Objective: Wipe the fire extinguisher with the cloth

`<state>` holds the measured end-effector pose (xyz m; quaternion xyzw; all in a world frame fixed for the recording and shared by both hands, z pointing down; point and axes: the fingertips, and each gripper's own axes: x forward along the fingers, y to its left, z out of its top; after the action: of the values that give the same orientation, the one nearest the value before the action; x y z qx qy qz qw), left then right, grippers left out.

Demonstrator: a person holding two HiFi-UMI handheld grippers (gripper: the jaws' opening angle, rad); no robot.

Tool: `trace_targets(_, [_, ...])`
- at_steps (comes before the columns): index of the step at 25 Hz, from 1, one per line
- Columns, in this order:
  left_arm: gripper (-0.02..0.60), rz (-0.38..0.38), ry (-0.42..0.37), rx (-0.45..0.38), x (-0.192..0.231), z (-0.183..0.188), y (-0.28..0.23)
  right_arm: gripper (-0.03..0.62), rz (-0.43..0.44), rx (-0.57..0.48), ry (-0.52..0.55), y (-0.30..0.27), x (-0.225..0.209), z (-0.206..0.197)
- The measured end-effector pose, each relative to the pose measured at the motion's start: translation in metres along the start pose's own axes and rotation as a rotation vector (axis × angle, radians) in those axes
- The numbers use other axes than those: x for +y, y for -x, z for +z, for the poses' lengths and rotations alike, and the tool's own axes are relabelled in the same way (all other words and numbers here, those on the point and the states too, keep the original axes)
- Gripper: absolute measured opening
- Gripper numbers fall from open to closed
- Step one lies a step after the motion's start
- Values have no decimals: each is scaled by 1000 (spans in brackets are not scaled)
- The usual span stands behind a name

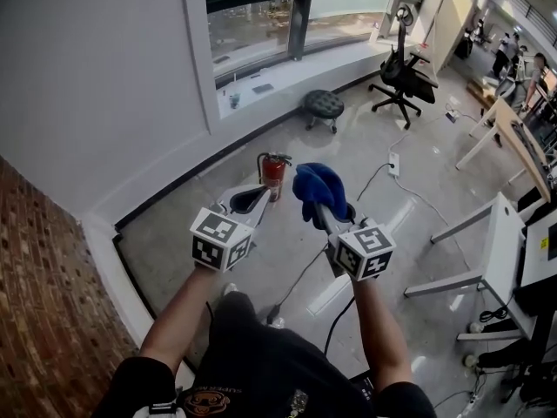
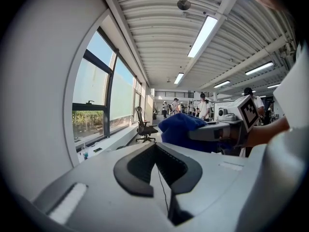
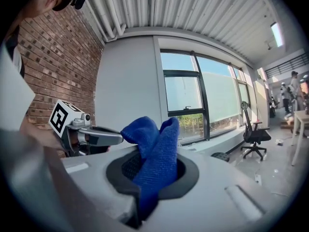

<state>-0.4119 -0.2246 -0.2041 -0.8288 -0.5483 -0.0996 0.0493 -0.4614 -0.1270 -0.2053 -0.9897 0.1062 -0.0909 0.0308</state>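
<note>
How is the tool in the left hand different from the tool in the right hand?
The right tool is shut on a blue cloth, which bunches up above it; the left tool is shut with nothing in it. The left tool's tip shows bare, while the right tool's tip is covered by cloth. Both are grey and carry a cube with square markers.

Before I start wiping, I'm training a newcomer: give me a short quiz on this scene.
1. True or false: the left gripper holds the cloth.
2. The extinguisher stands: A on the floor near the wall; B on a desk; C on a chair.
3. Fill in: the cloth is ___ in colour.
Key: 1 false, the right gripper is shut on it; 2 A; 3 blue.
</note>
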Motion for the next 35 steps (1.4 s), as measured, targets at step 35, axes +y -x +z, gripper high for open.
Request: trace_targets(35, [6,-44,147,248,251,-211,-254,31,-97,362,-181,-328,-160,-228])
